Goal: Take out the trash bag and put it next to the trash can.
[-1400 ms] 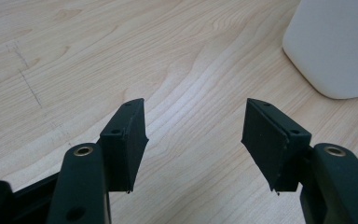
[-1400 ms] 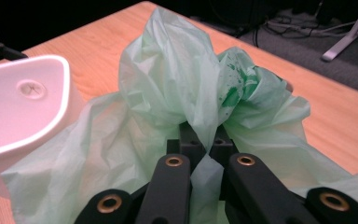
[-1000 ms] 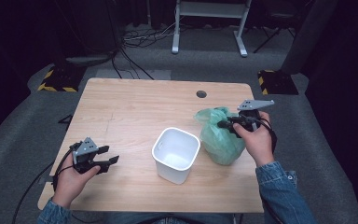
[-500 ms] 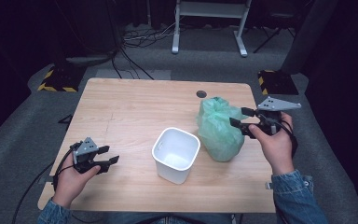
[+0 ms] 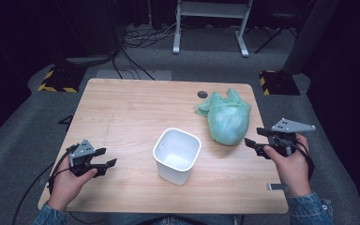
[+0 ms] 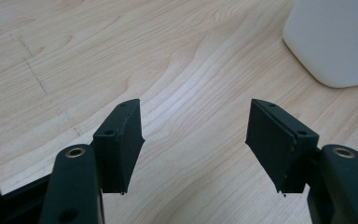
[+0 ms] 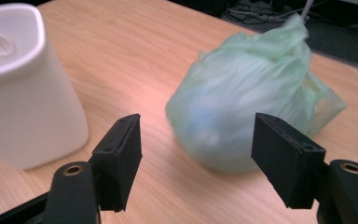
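Note:
A filled pale-green plastic bag [image 5: 227,117] lies on the wooden table [image 5: 136,108] at the right; it also shows ahead of the jaws in the right gripper view [image 7: 251,112]. A white square bin [image 5: 177,154] stands open near the table's middle front. My right gripper [image 5: 258,139] is open, just right of the bag and apart from it, with nothing between its jaws [image 7: 196,161]. My left gripper [image 5: 104,158] rests open near the front left corner, over bare wood [image 6: 196,144], with the bin's corner [image 6: 335,42] off to its right.
A dark grommet hole [image 5: 202,94] sits at the table's far edge. Beyond the table are grey floor, cables and a white stand's base [image 5: 211,28]. Yellow-black striped blocks [image 5: 56,83] lie on the floor left and right.
The right gripper let go of the green bag and drew back to the right and nearer the front edge. The bag settled on the table. The left gripper stayed still.

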Available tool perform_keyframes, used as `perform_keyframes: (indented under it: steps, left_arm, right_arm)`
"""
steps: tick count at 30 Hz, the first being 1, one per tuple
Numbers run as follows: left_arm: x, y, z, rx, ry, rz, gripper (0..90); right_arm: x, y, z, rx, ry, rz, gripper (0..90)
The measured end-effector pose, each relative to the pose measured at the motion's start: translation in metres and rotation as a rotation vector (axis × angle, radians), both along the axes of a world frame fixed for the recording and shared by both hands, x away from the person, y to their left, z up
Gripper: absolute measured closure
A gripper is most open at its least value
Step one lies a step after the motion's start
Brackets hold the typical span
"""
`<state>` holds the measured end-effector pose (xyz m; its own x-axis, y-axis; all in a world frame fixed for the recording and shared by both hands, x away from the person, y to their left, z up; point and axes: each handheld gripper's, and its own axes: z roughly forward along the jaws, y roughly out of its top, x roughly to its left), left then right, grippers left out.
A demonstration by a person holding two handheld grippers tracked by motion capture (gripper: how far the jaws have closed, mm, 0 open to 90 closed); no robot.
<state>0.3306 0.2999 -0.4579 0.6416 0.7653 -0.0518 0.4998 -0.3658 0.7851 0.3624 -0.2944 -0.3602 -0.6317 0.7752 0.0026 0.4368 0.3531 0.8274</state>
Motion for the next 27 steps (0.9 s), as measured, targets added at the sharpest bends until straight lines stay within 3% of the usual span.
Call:
perform_keyframes:
  steps: [13, 14, 24, 27]
  left_arm:
    - [-0.001, 0.016, -0.015, 0.05, 0.042, 0.034, 30.5]
    - [-0.001, 0.017, -0.016, 0.057, 0.044, 0.034, 30.1]
    - [-0.003, 0.029, -0.023, 0.076, 0.061, 0.072, 27.9]
    - [-0.004, 0.033, -0.026, 0.078, 0.073, 0.081, 27.7]
  right_arm:
    - [-0.013, -0.033, -0.069, -0.031, 0.096, -0.074, 28.4]
    - [-0.014, -0.037, -0.08, -0.023, 0.117, -0.086, 28.2]
    - [-0.019, -0.05, -0.118, -0.039, 0.146, -0.145, 25.3]
    - [-0.02, -0.051, -0.123, -0.056, 0.145, -0.148, 24.7]
